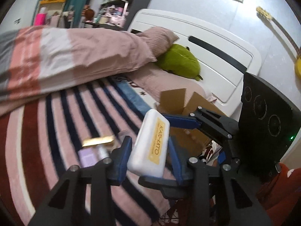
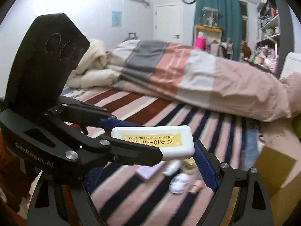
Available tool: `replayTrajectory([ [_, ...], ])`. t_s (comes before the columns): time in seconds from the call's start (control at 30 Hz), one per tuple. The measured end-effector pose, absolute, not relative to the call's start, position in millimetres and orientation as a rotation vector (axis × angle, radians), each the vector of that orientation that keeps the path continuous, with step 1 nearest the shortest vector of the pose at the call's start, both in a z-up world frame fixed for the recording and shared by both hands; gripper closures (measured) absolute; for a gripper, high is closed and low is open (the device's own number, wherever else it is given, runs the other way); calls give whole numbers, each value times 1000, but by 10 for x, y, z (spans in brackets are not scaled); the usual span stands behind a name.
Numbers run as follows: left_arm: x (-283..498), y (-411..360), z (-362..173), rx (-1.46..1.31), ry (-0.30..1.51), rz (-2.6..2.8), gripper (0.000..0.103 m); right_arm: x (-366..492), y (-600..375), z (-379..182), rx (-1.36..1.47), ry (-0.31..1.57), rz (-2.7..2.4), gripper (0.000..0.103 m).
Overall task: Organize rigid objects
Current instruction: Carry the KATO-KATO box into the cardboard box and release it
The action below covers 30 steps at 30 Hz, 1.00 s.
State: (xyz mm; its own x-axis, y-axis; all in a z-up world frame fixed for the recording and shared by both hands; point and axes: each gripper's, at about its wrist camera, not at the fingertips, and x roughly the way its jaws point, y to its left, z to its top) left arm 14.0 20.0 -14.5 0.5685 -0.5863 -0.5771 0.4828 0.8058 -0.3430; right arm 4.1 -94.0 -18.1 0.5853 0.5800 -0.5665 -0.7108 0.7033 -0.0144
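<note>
A white rectangular case [image 1: 149, 145] with a yellow KATO-KATO label is held between the blue pads of my left gripper [image 1: 148, 151], above the striped blanket. It also shows in the right wrist view [image 2: 156, 143], where the left gripper's black fingers [image 2: 120, 146] clamp it. My right gripper [image 2: 150, 171] is open and empty just below the case; its blue pad [image 2: 205, 165] sits under the case's right end. In the left wrist view the right gripper's finger [image 1: 180, 122] reaches in from the right. A cardboard box [image 1: 186, 111] stands open behind the case.
Small items lie on the blanket: a gold bar-shaped pack [image 1: 99, 140], a lilac box [image 1: 87, 157], white objects [image 2: 177, 182]. A folded duvet [image 1: 56, 60], pillow and green plush [image 1: 178, 60] lie at the back. The white headboard [image 1: 216, 62] is far right.
</note>
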Motion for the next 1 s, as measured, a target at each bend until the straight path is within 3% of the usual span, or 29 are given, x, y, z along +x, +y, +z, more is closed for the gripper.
replayTrajectory([
  [0.33,826,-1155,-127,-43,825,-800,66,487,-2151,-175,-190,661,578,18],
  [0.63,1205,-1698,-330,-62,918,-897,66,762,-2675,-298,-171,778,495,18],
  [0.67,1212,-1715,-327,-61,911,-896,64,764,-2700,-299,-167,784,495,18],
  [0.73,1213,-1730,-317,-44,895,-870,47,770,-2719,-302,-149,807,510,18],
  [0.77,1215,-1712,-303,-48,888,-854,33,775,-2705,-299,-148,811,515,14],
  [1.0,1096,-1430,-174,-61,840,-799,25,686,-2518,-286,-229,816,491,10],
])
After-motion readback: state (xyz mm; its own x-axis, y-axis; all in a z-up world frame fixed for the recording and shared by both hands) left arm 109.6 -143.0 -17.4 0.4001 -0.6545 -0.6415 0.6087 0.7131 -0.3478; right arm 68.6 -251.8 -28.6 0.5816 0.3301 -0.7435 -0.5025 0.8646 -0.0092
